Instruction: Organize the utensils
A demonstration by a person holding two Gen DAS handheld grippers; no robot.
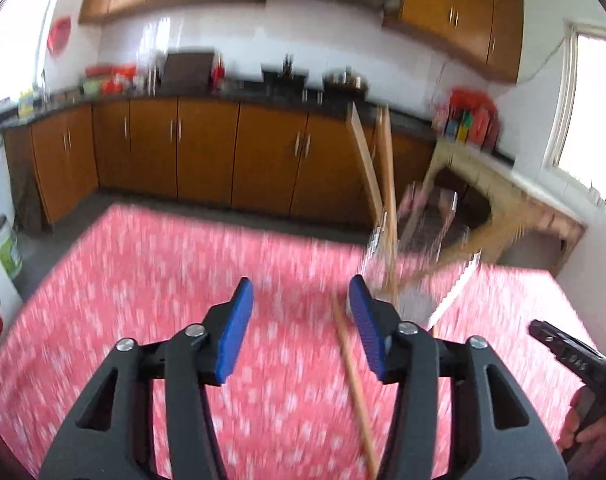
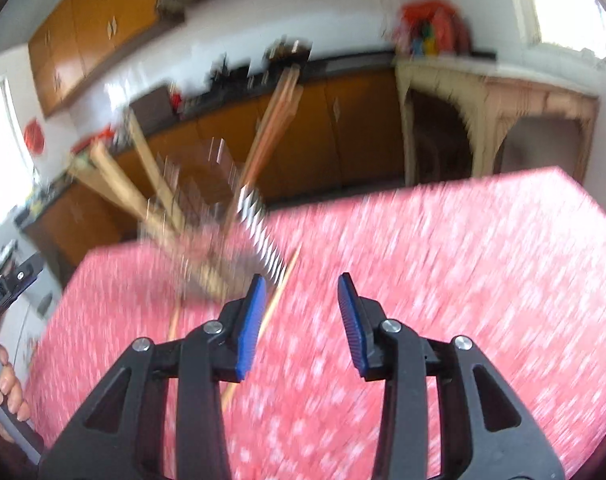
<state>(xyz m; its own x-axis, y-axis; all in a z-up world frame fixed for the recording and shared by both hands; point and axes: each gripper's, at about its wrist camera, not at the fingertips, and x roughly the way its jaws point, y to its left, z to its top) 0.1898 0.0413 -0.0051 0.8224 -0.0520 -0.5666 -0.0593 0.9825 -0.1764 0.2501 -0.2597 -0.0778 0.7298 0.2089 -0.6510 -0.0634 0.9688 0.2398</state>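
Both the left claw [image 1: 301, 304] and the right claw [image 2: 301, 300] gape empty over the red counter [image 1: 143, 280]. The left view shows one chopstick [image 1: 353, 380] lying beneath; the right view shows a clear holder [image 2: 207, 216] of utensils at centre left.

the left gripper [image 1: 301, 312] hangs open and empty above a red patterned tablecloth [image 1: 143, 280]. a loose chopstick [image 1: 355, 392] lies on the cloth just beside its right finger, near a clear holder [image 1: 419, 240] of wooden utensils.

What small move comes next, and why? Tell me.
Probably close the left hand-held gripper on the loose wooden chopstick lying on the red patterned tablecloth; its jaws are open and empty, and other chopsticks already stand in the clear glass holder.
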